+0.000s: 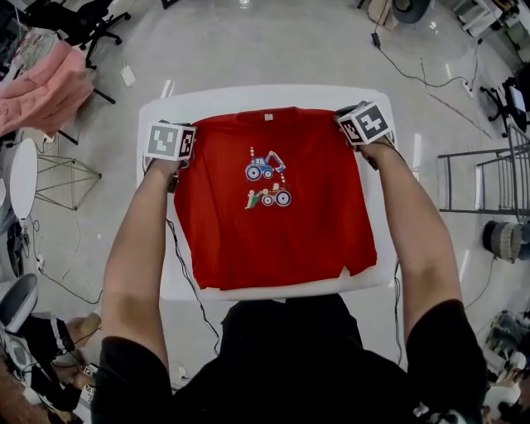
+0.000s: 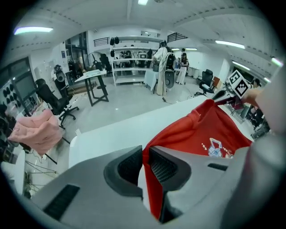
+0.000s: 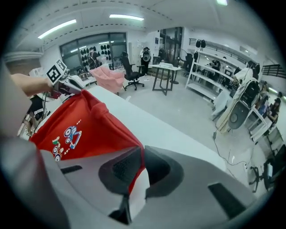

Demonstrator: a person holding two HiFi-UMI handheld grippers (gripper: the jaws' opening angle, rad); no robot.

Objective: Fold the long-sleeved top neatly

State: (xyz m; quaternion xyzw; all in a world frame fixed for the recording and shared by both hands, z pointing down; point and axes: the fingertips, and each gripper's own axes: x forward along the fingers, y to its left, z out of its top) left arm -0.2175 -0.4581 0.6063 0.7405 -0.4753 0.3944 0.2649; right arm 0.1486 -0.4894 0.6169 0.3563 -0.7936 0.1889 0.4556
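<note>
**Red top flat on the bench, pinched at both shoulders**

The red top [image 1: 273,228] lies spread front-up on the white bench [image 1: 154,116]. Its collar is at the far side and its hem is nearest the person. A small print of diggers [image 1: 267,180] shows on the chest. The left tool [image 2: 144,162] has its jaws pressed onto red cloth at the shoulder corner on the person's left. The right tool [image 3: 141,166] pinches the opposite shoulder corner the same way, and the collar edge stretches from one tool to the other. Off to the left, away from the bench, a pink garment [image 1: 41,91] lies draped near a black office chair [image 1: 83,21]
</note>
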